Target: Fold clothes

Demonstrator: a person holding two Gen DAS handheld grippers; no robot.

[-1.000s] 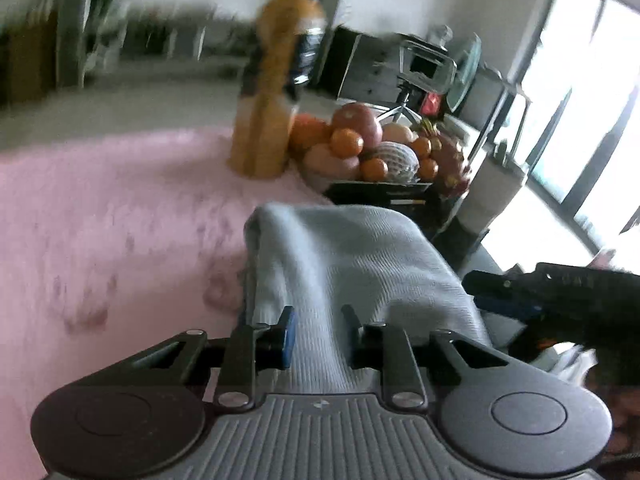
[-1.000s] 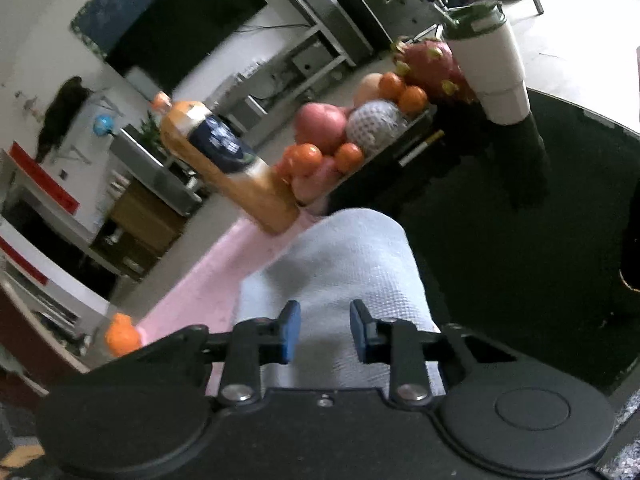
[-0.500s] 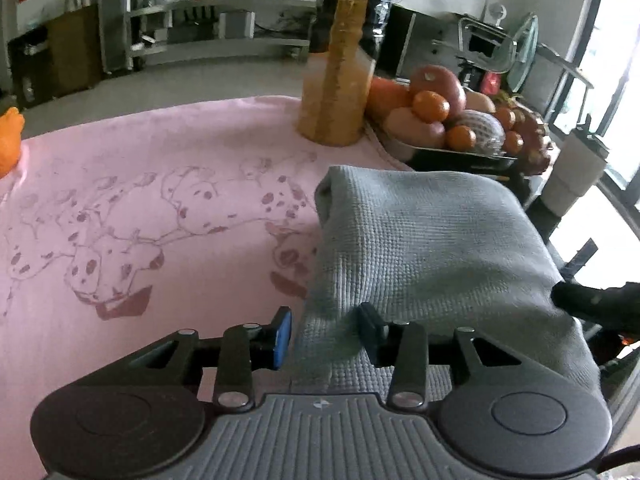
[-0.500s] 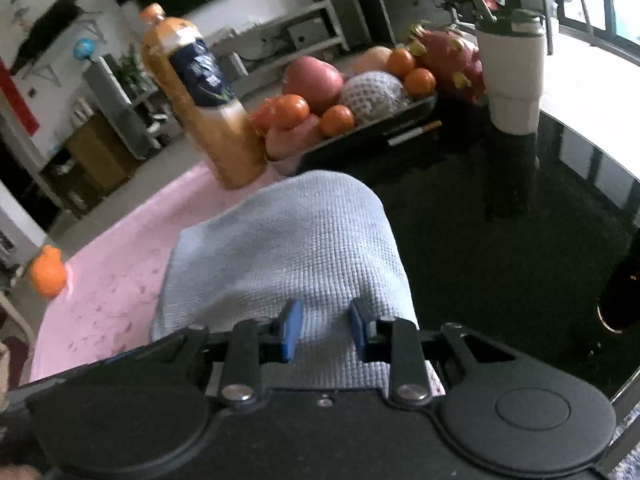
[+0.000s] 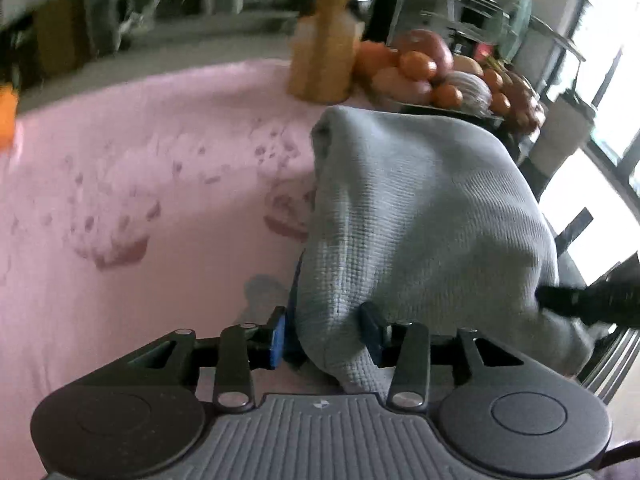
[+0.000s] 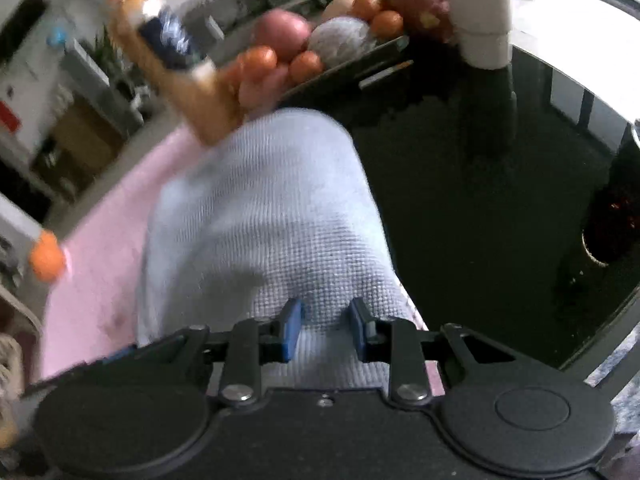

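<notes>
Left wrist view: the grey waffle-knit garment (image 5: 420, 216) lies folded on the pink cloth (image 5: 140, 184), stretching straight ahead of the left gripper (image 5: 324, 336) toward the fruit tray (image 5: 440, 76). Its jaws have just been opening; the near corner sits between them, the left pad clear of the fabric

Right wrist view: the right gripper (image 6: 324, 330) pinches the garment's (image 6: 264, 216) other near corner, long axis running away from it over the black table (image 6: 480, 208); I judge its release comes next
</notes>
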